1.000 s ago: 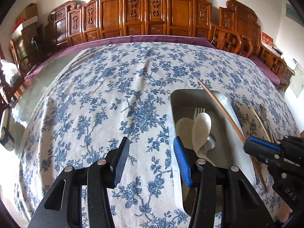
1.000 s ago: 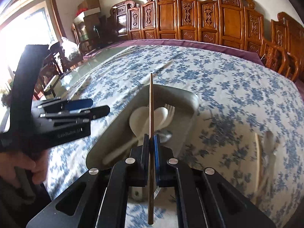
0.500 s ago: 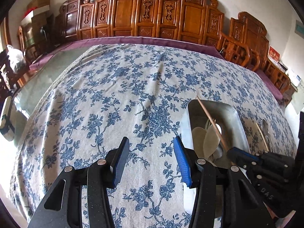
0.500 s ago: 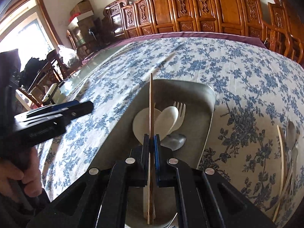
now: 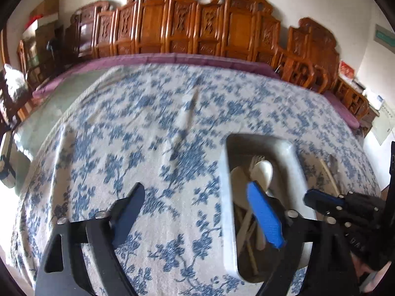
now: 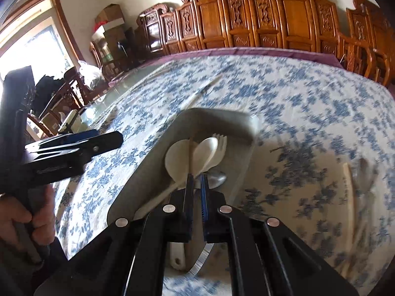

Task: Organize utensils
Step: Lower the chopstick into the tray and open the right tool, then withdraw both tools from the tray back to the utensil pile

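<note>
A metal tray (image 6: 217, 117) (image 5: 293, 155) on the floral tablecloth holds white spoons (image 6: 176, 159), a white fork (image 6: 221, 140) and a metal spoon (image 6: 217, 178). A wooden chopstick (image 6: 190, 154) lies in the tray across the spoons, just ahead of my right gripper (image 6: 196, 176), whose jaws stand slightly apart with nothing between them. My left gripper (image 5: 197, 209) is wide open and empty over the cloth at the tray's left edge; it also shows in the right wrist view (image 6: 81, 145). Another chopstick (image 6: 351, 187) and a metal utensil (image 6: 367, 172) lie right of the tray.
The tablecloth (image 5: 148, 135) covers a large table with a purple border (image 5: 172, 60). Carved wooden chairs (image 5: 197, 24) line the far side. A further chopstick (image 6: 205, 90) lies on the cloth beyond the tray. A glass surface (image 5: 39, 123) shows at the left.
My right gripper has opened a little and the chopstick it held now lies in the tray. My left gripper has opened wider and shifted toward the tray.
</note>
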Action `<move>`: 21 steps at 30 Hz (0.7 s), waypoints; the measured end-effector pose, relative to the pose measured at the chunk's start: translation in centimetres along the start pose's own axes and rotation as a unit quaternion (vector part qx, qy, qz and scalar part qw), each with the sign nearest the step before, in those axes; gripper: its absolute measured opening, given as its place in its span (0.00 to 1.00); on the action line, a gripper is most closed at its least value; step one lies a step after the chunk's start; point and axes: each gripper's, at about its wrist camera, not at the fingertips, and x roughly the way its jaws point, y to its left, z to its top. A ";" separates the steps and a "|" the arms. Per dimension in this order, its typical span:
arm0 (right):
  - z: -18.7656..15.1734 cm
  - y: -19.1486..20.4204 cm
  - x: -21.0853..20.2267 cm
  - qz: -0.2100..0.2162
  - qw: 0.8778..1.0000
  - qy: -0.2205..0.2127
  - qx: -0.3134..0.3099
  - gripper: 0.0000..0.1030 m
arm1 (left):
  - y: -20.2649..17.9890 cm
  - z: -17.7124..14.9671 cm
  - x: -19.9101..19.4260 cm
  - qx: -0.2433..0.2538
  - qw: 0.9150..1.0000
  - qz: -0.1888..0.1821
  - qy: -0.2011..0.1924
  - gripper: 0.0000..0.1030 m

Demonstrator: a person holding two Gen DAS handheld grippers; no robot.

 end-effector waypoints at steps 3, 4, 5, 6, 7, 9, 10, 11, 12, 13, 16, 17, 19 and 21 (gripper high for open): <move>-0.5 -1.9 -2.6 -0.022 1.000 -0.005 -0.008 0.07 | -1.1 -0.1 -0.4 0.012 1.000 -0.012 -0.003 0.80; -0.7 -2.6 -3.3 -0.032 0.999 -0.006 -0.009 0.07 | -1.5 -0.2 -0.5 0.017 1.000 -0.018 -0.001 0.81; -1.0 -3.5 -4.3 -0.044 0.999 -0.008 -0.010 0.07 | -2.2 -0.3 -0.6 0.025 0.999 -0.025 -0.001 0.85; -1.4 -4.4 -5.2 -0.055 0.998 -0.009 -0.010 0.07 | -2.6 -0.3 -0.7 0.029 0.999 -0.027 -0.003 0.91; -1.8 -5.3 -6.0 -0.070 0.997 -0.009 -0.012 0.07 | -3.1 -0.5 -0.9 0.034 0.999 -0.030 -0.005 0.93; -2.8 -6.9 -7.1 -0.096 0.995 -0.009 -0.011 0.12 | -4.2 -0.8 -1.0 0.039 0.998 -0.039 -0.002 0.93; -3.4 -7.9 -7.7 -0.108 0.994 -0.008 -0.007 0.16 | -4.7 -0.9 -1.0 0.041 0.998 -0.045 0.000 0.93; -3.9 -8.6 -8.0 -0.115 0.993 -0.007 -0.003 0.17 | -5.2 -1.0 -1.0 0.045 0.998 -0.050 0.003 0.93; -4.5 -9.7 -8.4 -0.123 0.992 -0.005 0.006 0.17 | -6.0 -1.2 -0.9 0.051 0.997 -0.054 0.006 0.93; -4.8 -10.4 -8.4 -0.127 0.992 -0.002 0.013 0.17 | -6.6 -1.4 -0.9 0.057 0.997 -0.056 0.007 0.93; -6.2 -12.7 -8.5 -0.139 0.989 0.006 0.040 0.17 | -8.4 -1.8 -1.1 0.073 0.995 -0.062 0.008 0.93; -6.5 -13.2 -8.5 -0.142 0.989 0.009 0.044 0.17 | -9.0 -2.0 -1.1 0.076 0.995 -0.067 0.010 0.93; -6.8 -13.9 -8.3 -0.149 0.988 0.012 0.046 0.17 | -10.0 -2.2 -1.2 0.082 0.994 -0.074 0.013 0.93; -7.1 -14.6 -8.0 -0.147 0.988 0.016 0.053 0.17 | -11.0 -2.5 -1.1 0.092 0.992 -0.080 0.016 0.93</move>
